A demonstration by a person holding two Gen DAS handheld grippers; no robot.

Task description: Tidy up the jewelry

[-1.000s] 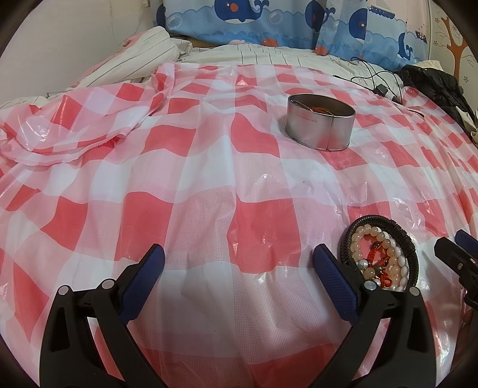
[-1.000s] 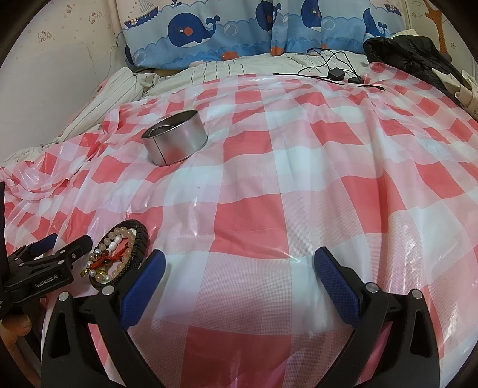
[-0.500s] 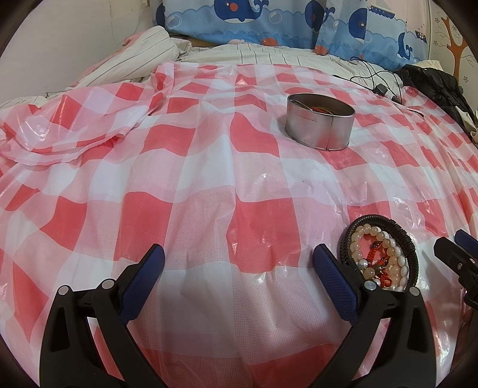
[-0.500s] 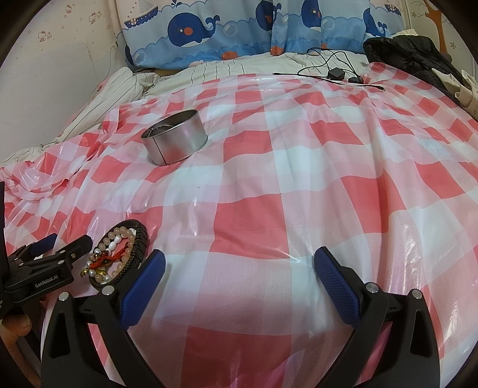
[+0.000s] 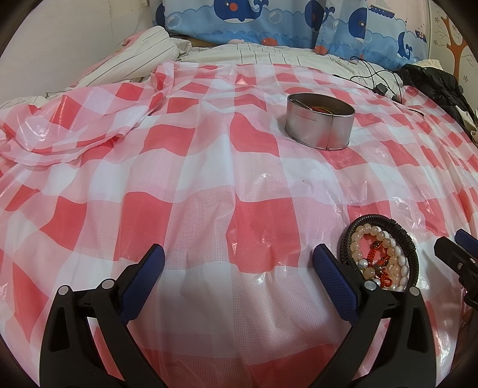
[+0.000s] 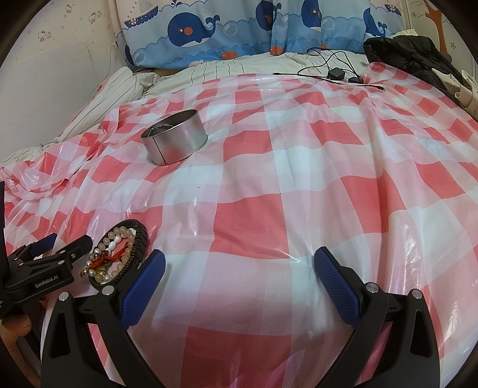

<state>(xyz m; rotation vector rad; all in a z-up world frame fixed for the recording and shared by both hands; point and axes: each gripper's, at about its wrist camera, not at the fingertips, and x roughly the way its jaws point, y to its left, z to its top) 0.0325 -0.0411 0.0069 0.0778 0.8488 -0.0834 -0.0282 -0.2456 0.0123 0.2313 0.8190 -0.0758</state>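
Note:
A pile of bracelets [image 5: 381, 253] lies on the red-and-white checked sheet: pale bead strands with red cord inside a black braided band. The same pile [image 6: 119, 252] shows at lower left in the right wrist view. Farther back stands a round silver tin [image 5: 319, 124], with something red inside; in the right wrist view the tin [image 6: 174, 137] is at upper left. My left gripper [image 5: 239, 274] is open, its right finger just left of the pile. My right gripper [image 6: 239, 277] is open over bare sheet, its left finger just right of the pile.
The sheet [image 5: 209, 179] covers a bed and bunches into folds at the left [image 5: 74, 125]. Whale-print pillows [image 6: 239, 27] line the head. Black cables with a charger [image 6: 334, 71] and a dark garment [image 6: 412, 53] lie at the back right.

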